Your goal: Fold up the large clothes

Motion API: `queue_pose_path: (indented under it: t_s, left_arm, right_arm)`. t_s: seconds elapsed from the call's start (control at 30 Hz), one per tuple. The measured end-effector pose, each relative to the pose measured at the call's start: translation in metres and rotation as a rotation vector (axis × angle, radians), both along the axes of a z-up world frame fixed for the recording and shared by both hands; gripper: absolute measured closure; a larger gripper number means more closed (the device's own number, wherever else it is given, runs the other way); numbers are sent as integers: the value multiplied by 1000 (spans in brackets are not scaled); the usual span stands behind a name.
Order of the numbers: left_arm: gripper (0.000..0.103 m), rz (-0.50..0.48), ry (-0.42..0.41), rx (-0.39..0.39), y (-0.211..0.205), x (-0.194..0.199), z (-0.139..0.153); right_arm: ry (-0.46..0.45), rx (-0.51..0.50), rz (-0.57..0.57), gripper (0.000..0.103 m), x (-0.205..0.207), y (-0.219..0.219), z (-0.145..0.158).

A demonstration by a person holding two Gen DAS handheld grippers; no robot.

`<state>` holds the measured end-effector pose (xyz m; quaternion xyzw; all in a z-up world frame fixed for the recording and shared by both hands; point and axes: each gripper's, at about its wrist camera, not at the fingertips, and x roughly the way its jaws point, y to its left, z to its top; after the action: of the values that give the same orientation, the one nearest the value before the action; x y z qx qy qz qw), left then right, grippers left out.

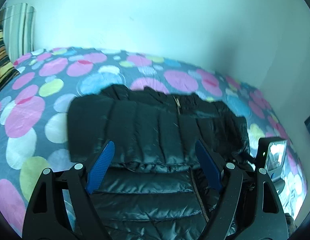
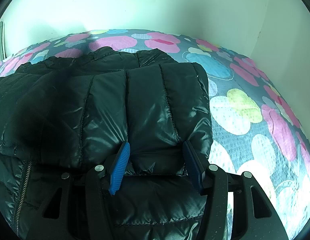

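A black quilted puffer jacket point(image 1: 155, 132) lies on a bed with a spotted bedspread point(image 1: 28, 112), its upper half already doubled over the lower so a folded edge runs across at about 6 o'clock in both wrist views; the zipper point(image 1: 198, 190) shows below that edge. The left gripper point(image 1: 155, 166) has its fingers point(image 1: 101, 168) spread wide over the fold, holding nothing. The right gripper point(image 2: 156, 164) is also parted, its fingers point(image 2: 120, 166) straddling the folded edge without pinching it. This looks like the pause after one fold is laid down. The next move likely calls for gripping the jacket's far side, toward 3 o'clock in the right view, and bringing it across.
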<state>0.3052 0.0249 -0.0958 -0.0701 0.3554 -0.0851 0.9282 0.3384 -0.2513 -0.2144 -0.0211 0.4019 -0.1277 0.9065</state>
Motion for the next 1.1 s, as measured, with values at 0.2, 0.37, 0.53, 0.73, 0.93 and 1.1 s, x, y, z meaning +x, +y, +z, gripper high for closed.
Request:
queue_pose_path:
  t_s: [0.2, 0.37, 0.53, 0.73, 0.93, 1.1]
  left_arm:
    - [20, 70, 42, 72, 19, -1, -24]
    - [20, 152, 100, 150, 44, -2, -55]
    - [20, 221, 154, 147, 68, 6, -72]
    - [20, 258, 178, 155, 78, 15, -80]
    - [20, 278, 188, 155, 85, 22, -85]
    - [20, 292, 193, 168, 87, 23, -88]
  right_arm:
    - [-2, -5, -1, 48, -2, 1, 4]
    - [-53, 41, 23, 48, -20, 0, 38]
    - [-94, 146, 44, 48, -12, -1, 66]
    - [-47, 66, 12, 48, -5, 3, 67]
    - [-9, -1, -32, 48, -16, -17, 62]
    - [-32, 181, 51, 48, 7, -10, 67]
